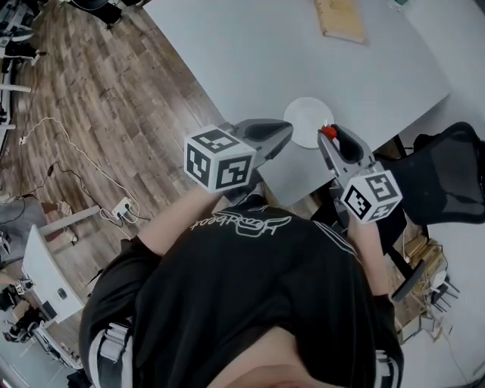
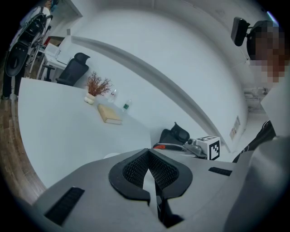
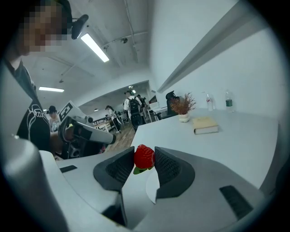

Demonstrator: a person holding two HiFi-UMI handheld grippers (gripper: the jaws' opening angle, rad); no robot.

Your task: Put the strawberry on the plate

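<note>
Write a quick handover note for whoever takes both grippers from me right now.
Left gripper: shut, empty, held beside the right one.
Right gripper: shut on the strawberry, at the near rim of the white plate.
Done: the strawberry is picked up and in the jaws.
Left: bring it over the plate, set it down, open the jaws.

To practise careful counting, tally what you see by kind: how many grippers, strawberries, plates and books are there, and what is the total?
Grippers: 2 (left gripper, right gripper)
Strawberry: 1, between the right gripper's jaws
Plate: 1
Book: 1
Total: 5
</note>
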